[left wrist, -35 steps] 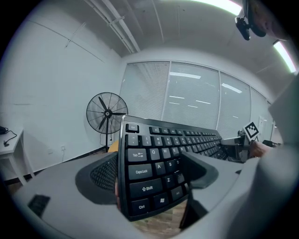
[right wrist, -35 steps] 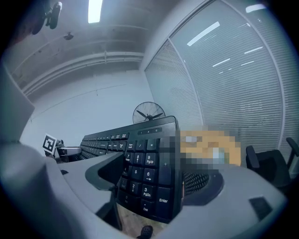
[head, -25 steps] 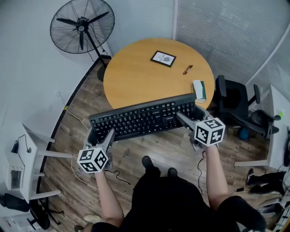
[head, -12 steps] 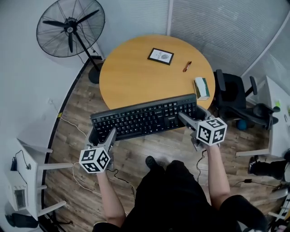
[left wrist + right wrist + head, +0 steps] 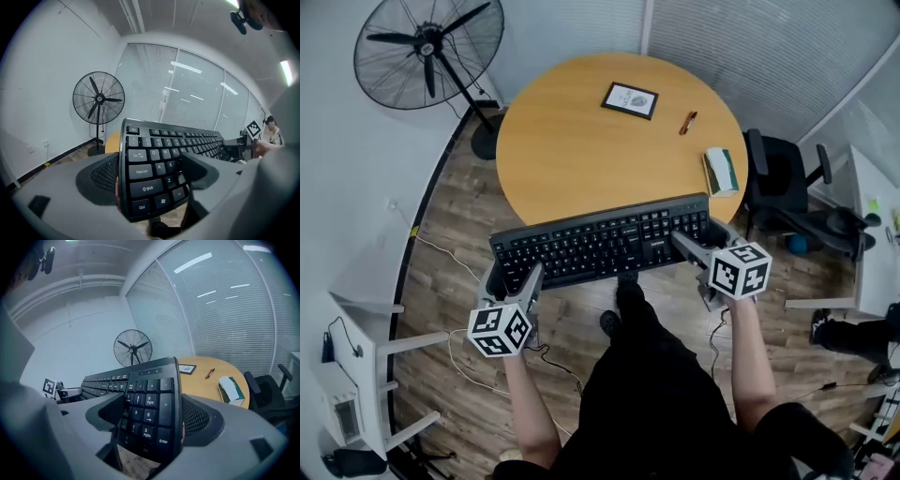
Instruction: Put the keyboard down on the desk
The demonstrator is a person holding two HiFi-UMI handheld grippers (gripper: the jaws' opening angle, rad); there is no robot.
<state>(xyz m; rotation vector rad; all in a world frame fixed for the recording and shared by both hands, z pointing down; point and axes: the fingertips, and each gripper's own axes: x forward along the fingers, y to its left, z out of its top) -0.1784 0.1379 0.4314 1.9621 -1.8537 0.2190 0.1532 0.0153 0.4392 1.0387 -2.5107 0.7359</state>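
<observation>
Black keyboard (image 5: pixel 600 246), ends between the jaws

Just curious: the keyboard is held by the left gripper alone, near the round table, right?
Not alone: the left gripper and the right gripper each hold one end of the keyboard, near the round table; the right gripper view shows it.

fan (image 5: pixel 427 40): top cut by edge | framed card (image 5: pixel 630 100): print too small | desk (image 5: pixel 581 155): near rim behind keyboard (image 5: pixel 600 244)
</observation>
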